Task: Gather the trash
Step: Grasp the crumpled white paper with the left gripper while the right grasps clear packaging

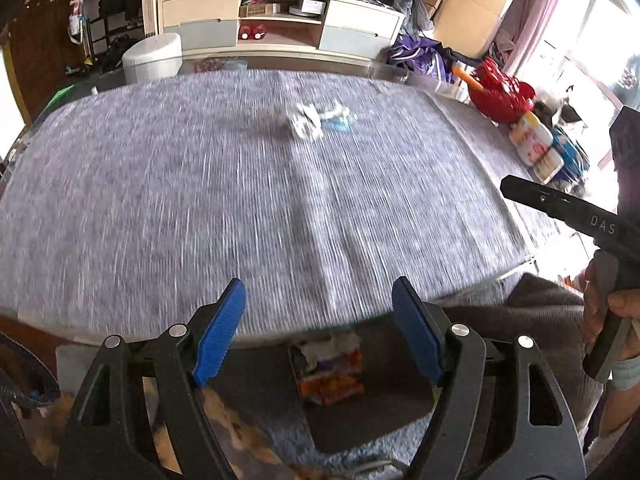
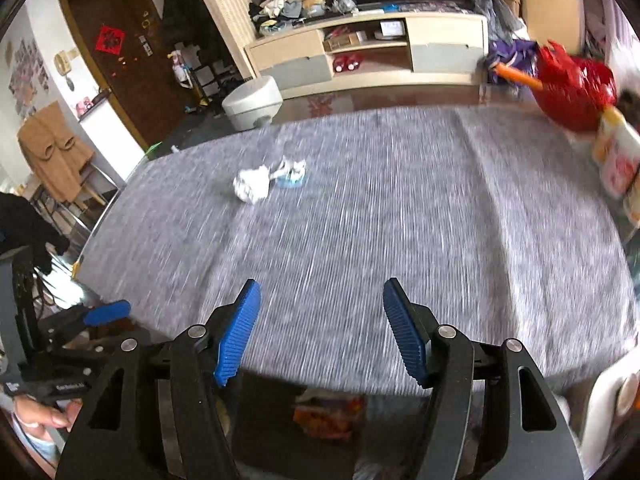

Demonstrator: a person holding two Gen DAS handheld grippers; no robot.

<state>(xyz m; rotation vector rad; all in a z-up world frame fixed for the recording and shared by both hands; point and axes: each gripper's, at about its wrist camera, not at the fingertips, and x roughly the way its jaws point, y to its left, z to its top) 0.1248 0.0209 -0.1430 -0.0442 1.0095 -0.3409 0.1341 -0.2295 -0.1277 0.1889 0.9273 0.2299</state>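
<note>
A crumpled white paper ball (image 1: 305, 122) (image 2: 251, 185) lies on the grey table, with a white-and-blue wrapper (image 1: 335, 117) (image 2: 291, 174) right beside it. My left gripper (image 1: 318, 332) is open and empty, held over the table's near edge. My right gripper (image 2: 320, 330) is open and empty, also at the near edge, well short of the trash. Below the edge a small bin (image 1: 327, 372) (image 2: 330, 410) holds colourful wrappers. The right gripper's body shows at the right of the left wrist view (image 1: 560, 206). Both views are motion-blurred.
A grey cloth covers the table (image 1: 160, 200) (image 2: 400, 220). A red bag (image 1: 500, 94) (image 2: 572, 88) and packaged goods (image 1: 538, 148) (image 2: 616, 160) stand at its far right. A cream cabinet (image 1: 280, 24) and a white stool (image 1: 152, 58) stand beyond the table.
</note>
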